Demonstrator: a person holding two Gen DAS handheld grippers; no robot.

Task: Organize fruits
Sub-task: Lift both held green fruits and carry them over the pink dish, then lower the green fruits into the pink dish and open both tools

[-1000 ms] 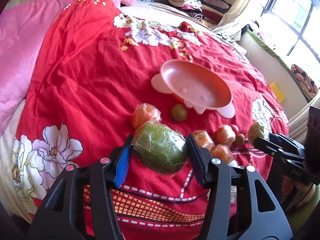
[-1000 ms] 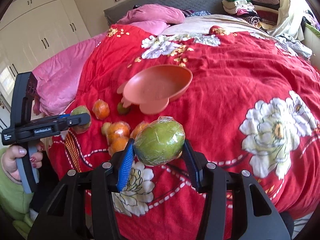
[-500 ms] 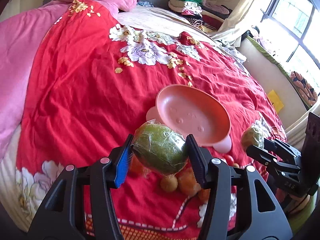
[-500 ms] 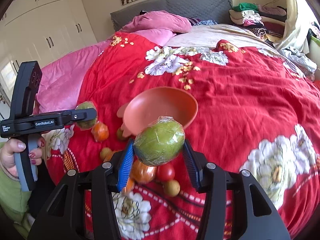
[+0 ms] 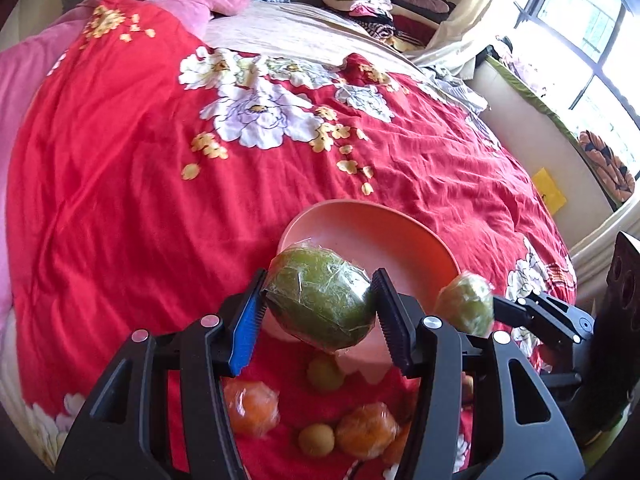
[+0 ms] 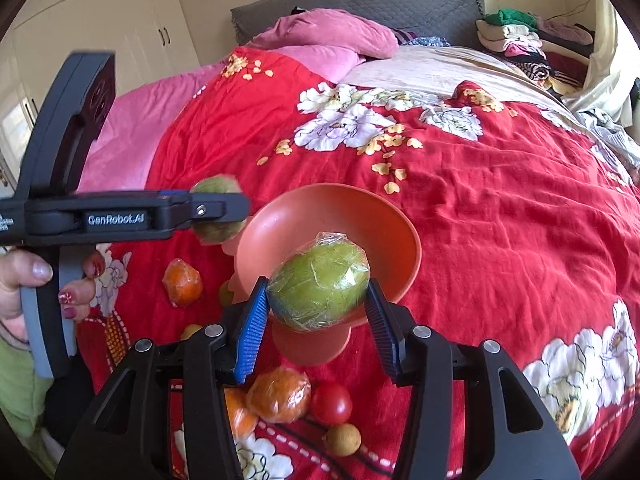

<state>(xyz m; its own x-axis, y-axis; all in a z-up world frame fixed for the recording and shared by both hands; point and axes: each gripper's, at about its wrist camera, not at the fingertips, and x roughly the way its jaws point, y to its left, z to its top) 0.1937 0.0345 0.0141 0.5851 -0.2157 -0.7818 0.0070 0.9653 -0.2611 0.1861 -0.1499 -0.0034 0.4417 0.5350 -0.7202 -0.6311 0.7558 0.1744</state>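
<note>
while both tongs, left (image 5: 320, 312) and right (image 6: 316, 304), each clench a wrapped green fruit above the bowl's (image 6: 400, 236) 6 o'clock rim, unclenching low over its centre would best prevent bouncing.

orange (image 5: 394, 449) behind claw, blurred fruit (image 6: 216, 209)

Both wrist views close, angled down, sharing pink bowl (image 5: 372, 232) (image 6: 332, 216), perhaps overlapping elsewhere
</note>
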